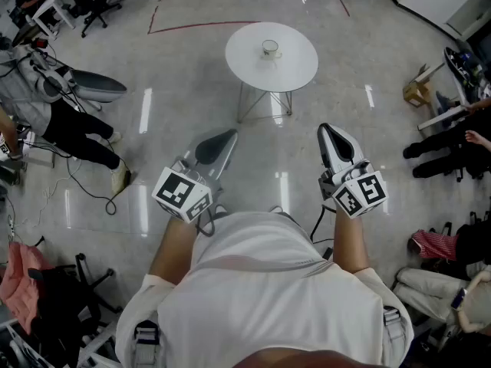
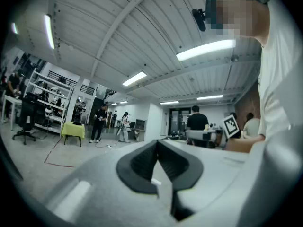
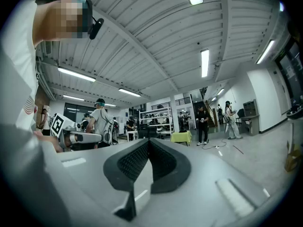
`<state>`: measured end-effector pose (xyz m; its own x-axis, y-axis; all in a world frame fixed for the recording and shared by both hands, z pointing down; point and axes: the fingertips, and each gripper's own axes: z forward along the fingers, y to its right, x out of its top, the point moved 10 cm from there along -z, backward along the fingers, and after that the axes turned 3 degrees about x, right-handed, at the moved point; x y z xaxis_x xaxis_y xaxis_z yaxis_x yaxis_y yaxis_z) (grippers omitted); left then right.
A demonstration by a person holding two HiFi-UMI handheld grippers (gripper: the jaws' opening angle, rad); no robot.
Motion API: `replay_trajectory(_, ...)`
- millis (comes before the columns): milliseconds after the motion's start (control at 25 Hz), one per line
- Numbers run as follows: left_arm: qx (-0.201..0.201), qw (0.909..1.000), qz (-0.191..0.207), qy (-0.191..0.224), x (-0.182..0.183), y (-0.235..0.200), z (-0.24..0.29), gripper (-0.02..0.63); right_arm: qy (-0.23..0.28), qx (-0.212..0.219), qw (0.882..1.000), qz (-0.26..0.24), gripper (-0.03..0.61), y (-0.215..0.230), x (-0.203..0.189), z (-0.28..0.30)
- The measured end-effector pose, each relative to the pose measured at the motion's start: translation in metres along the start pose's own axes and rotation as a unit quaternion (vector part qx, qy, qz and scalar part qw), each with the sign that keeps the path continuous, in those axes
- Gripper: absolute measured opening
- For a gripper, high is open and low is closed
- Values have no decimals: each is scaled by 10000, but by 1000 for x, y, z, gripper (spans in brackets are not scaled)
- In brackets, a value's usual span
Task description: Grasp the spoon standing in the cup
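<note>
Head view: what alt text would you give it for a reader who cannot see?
Seen from above, a person holds the left gripper and right gripper, both shut and empty, pointing toward a round white table some way off, with a cup on it.

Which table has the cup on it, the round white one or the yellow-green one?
The round white table on thin wire legs; the small white cup stands near its middle. The yellow-green draped table stands far off across the room.
</note>
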<state>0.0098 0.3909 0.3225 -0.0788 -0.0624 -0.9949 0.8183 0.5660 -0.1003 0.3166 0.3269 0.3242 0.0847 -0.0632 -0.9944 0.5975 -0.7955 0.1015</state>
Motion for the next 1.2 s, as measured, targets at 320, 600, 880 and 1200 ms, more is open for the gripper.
replay_trajectory(320,-70,10000,-58,-3,-3,-5,7,2,-18,-295,9996,21,5,5,-5,-4)
replay_trajectory(600,-95,9999,-104,-54,-6,-10,9,2,-27,-415,9991,116,5,8,-7,1)
replay_trajectory(880,36,9999,-138,-68,-12,-30,-25,2,207,-452,9985,224,5,-13,-16,23)
replay_trajectory(1200,269,9993,-224,-149,-8,-91,-71,2,180,-260,9989,332,5,-48,-21,96)
